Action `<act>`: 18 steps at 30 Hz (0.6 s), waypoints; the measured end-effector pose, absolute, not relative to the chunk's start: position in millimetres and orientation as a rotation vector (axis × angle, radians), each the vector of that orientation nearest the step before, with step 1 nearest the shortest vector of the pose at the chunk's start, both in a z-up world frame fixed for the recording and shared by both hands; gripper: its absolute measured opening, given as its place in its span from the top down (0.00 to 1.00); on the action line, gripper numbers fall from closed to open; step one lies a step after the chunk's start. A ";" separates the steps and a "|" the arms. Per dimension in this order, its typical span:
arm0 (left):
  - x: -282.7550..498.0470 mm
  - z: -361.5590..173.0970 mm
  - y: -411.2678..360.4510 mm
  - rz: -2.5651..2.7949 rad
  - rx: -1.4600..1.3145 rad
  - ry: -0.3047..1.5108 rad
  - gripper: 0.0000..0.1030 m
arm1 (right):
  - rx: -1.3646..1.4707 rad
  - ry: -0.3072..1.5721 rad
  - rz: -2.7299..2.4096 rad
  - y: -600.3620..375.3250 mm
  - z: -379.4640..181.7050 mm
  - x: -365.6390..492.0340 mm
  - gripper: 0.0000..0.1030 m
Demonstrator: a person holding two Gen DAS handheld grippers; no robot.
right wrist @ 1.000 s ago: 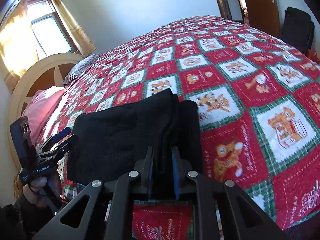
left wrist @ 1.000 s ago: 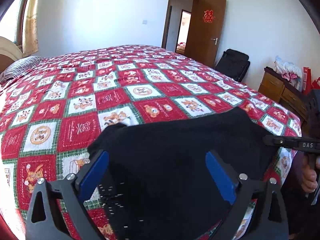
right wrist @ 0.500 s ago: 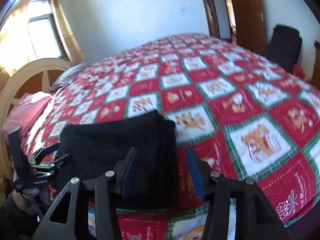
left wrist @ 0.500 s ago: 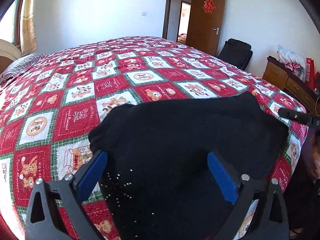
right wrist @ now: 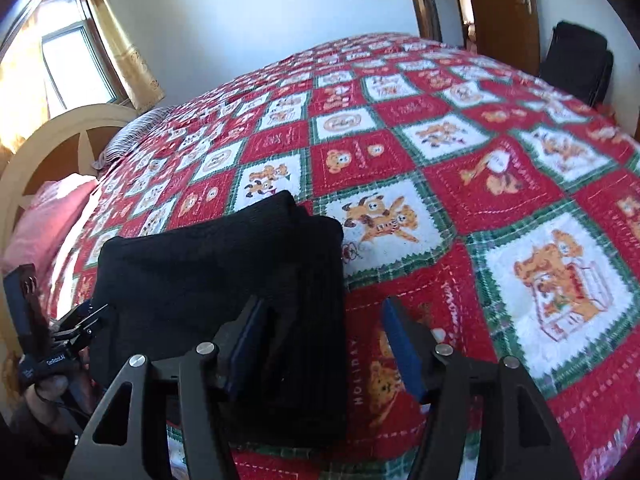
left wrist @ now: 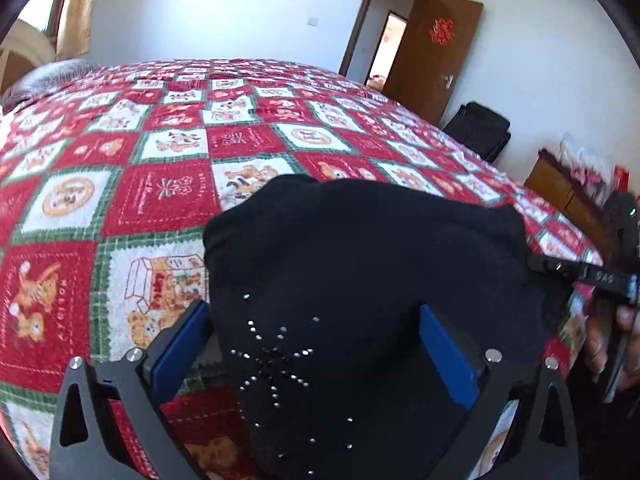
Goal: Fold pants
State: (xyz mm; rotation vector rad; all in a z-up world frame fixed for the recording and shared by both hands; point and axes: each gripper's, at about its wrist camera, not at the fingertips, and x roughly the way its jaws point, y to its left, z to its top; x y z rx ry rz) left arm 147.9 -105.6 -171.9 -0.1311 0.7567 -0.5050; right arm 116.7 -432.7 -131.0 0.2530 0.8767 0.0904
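Black knit pants (right wrist: 224,280), folded thick, lie on the bed (right wrist: 480,184). Right gripper (right wrist: 320,344): its jaws have just been opening, empty, one folded edge between them. Left gripper (left wrist: 316,360): jaws wide, unpressed, astride the bundle. Soft, limp, probably light; best pinched at stacked corners.

Daylight illumination, bright overall. The source is a window (right wrist: 76,68) far ahead and to the left of the right gripper (right wrist: 324,344); its pane and the curtain (right wrist: 120,48) beside it are overexposed. The wall (left wrist: 224,12) ahead of the left gripper (left wrist: 316,364) is evenly lit. The black pants (left wrist: 360,264) between the tongs render as a near-featureless dark mass; only small reflective studs register. Fisheye distortion bends the bed cover (right wrist: 480,168) and door frame (left wrist: 360,28) toward the edges, with dark vignette in the corners. Motion blur softens quilt detail in both views, most at the periphery.
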 end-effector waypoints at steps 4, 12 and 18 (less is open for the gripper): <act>150.4 -172.1 -108.6 -0.534 -0.144 0.767 0.00 | 0.290 0.883 0.146 -432.4 -134.1 119.5 0.42; 144.9 -168.0 -106.0 -0.618 -0.162 0.759 0.53 | 0.412 0.885 0.267 -432.5 -130.4 116.5 0.75; 140.2 -160.7 -98.6 -0.649 -0.201 0.759 0.78 | 0.347 0.818 0.302 -407.5 -98.0 101.6 0.77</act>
